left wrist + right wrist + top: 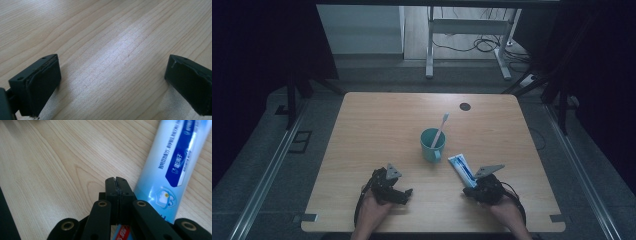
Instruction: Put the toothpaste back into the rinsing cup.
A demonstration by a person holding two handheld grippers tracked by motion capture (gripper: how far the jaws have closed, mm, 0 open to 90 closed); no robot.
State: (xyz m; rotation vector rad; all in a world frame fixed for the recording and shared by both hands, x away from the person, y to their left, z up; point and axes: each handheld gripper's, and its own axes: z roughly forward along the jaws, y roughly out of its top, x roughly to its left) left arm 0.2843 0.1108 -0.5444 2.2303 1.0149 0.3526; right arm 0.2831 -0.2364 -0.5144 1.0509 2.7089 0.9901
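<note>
The tube (172, 162) lies flat on the tabletop (377, 125) just beside the right hand-held gripper (117, 180), whose jaws are pressed together on nothing, and it looks light, soft and slick, best pinched across its flat crimped end.

A light wooden tabletop (377, 125) with a round black grommet (465, 106) is standing on grey flooring (262, 150), metal rails (267, 175) running along both sides. Beyond it, a white desk frame (472, 30) is sitting among loose cables (484, 45). Dark curtains (257, 45) are flanking the dimly lit room.
</note>
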